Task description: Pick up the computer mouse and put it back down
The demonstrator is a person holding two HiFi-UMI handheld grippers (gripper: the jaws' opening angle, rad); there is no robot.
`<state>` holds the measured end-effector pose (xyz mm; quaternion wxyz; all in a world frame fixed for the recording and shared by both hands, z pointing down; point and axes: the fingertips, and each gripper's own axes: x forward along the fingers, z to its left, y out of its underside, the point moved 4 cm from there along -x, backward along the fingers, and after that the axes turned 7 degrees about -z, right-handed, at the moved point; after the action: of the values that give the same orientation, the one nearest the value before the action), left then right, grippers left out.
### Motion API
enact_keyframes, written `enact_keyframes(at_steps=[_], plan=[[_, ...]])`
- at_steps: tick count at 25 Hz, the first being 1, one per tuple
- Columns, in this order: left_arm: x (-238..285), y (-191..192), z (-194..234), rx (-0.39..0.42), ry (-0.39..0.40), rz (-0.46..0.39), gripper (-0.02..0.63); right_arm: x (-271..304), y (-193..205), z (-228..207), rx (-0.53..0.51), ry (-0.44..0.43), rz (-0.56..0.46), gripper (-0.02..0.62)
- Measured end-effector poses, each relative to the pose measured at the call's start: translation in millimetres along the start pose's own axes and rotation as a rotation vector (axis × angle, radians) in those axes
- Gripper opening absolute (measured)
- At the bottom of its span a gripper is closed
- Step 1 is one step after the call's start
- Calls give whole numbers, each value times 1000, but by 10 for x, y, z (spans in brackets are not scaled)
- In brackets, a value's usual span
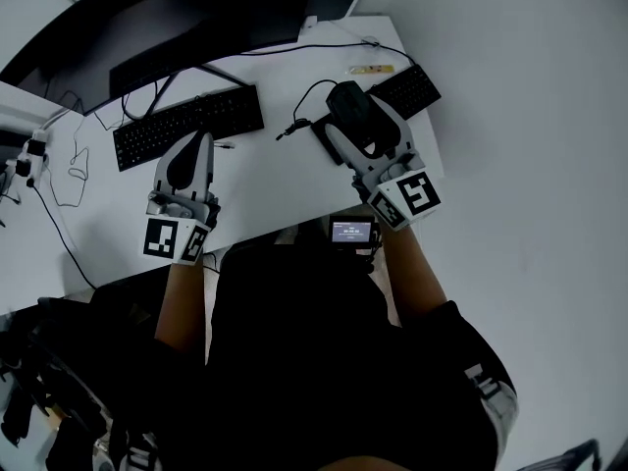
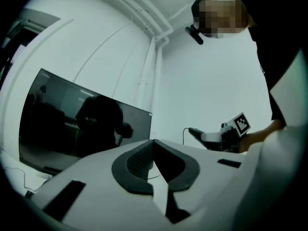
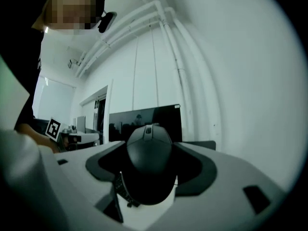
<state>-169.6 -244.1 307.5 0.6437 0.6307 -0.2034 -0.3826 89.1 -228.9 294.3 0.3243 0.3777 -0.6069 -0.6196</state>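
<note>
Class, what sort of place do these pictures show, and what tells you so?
Most likely an office computer workstation: a white desk, two black keyboards, a wide dark monitor and a black computer mouse.

White desk (image 1: 270, 184) under a dark monitor (image 2: 86, 124), pale grey floor (image 1: 530, 116), white walls (image 2: 207, 81) with pipes (image 3: 159, 13) near the ceiling.

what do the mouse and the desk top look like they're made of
The mouse looks like matte black plastic: a moulded shell with a dull, soft sheen and no glare. The desk top is a smooth white board, probably laminate: flat, even, with no grain showing.
</note>
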Motion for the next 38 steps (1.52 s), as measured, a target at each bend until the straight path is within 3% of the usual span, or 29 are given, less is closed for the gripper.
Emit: enact_keyframes(at_steps=[5,12,22,38], plan=[[-29,-416,-267,78,-16,-72,-6,-222,-457,-40,17,-28,-134,310],[-112,-620,-548,198,-36,-97,-6,-595,-640,-198,13,10,-220,310],[-228,-561,-668,163,-83,-73,-6,-963,-468,-305,52,25,-197,310],[-117,-452,-795,122,-34,-66,-6,-958,-356,-448,73,20,-204,309]])
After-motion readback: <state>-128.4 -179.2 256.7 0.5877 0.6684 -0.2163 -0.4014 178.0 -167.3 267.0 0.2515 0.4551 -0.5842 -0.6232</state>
